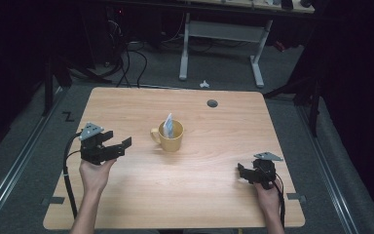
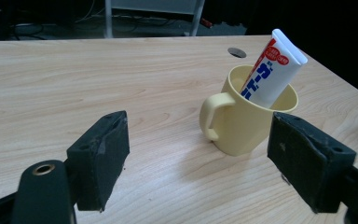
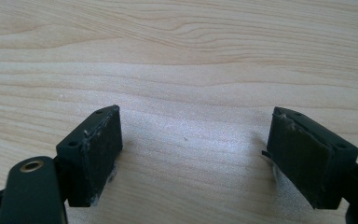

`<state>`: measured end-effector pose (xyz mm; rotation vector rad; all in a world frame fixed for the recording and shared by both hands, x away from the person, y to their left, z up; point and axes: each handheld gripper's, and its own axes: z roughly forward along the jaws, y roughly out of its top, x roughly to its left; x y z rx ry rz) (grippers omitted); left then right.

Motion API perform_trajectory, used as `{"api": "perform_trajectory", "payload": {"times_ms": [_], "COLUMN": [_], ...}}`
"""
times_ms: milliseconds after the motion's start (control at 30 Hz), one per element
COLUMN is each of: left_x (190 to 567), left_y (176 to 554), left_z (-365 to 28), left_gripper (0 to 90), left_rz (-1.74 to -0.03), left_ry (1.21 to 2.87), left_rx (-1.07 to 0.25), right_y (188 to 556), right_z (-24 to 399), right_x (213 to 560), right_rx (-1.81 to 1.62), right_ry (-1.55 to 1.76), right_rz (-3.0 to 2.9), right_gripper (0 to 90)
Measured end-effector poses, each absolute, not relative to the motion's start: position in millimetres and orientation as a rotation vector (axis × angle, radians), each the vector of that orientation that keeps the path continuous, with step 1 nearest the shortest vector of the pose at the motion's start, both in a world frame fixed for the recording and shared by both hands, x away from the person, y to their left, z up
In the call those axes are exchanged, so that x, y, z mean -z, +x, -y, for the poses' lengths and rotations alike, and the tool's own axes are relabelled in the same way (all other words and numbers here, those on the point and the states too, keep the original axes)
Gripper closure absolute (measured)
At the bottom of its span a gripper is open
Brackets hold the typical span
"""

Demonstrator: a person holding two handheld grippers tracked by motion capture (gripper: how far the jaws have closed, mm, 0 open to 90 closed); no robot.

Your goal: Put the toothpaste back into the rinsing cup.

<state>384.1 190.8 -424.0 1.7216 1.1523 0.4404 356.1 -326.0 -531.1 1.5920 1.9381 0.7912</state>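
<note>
Now, line up on the mug before closing in

Broadly, the table [image 1: 141, 195] holds one job: a yellow mug [image 1: 168, 138] near its middle, with a tube [image 1: 168, 125] standing tilted inside and leaning on the rim. The mug's handle points toward the left gripper [image 1: 118, 141], which sits near it with jaws spread wide and nothing between them. From the left gripper view the mug [image 2: 242, 126] lies ahead and right of centre, so the likely step is a reach for the tube [image 2: 272, 72]. I would swing right until the tube sits midway between the jaws, come in above the rim, and pinch the flat end, not the mug wall. The right gripper [image 1: 243, 171], well apart near the table's right edge, is also spread over bare wood; it could steady the mug.
</note>
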Motion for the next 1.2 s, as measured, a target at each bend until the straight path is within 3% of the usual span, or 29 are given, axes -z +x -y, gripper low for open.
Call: {"api": "perform_trajectory", "payload": {"times_ms": [1200], "left_x": [456], "left_y": [367], "left_z": [-206], "left_gripper": [20.9], "left_rz": [-1.229], "left_ry": [1.728], "left_rx": [-0.456], "right_y": [356], "right_z": [326], "right_x": [531], "right_rx": [-0.791], "right_ry": [1.594], "right_rz": [-1.937], "right_gripper": [18.2]}}
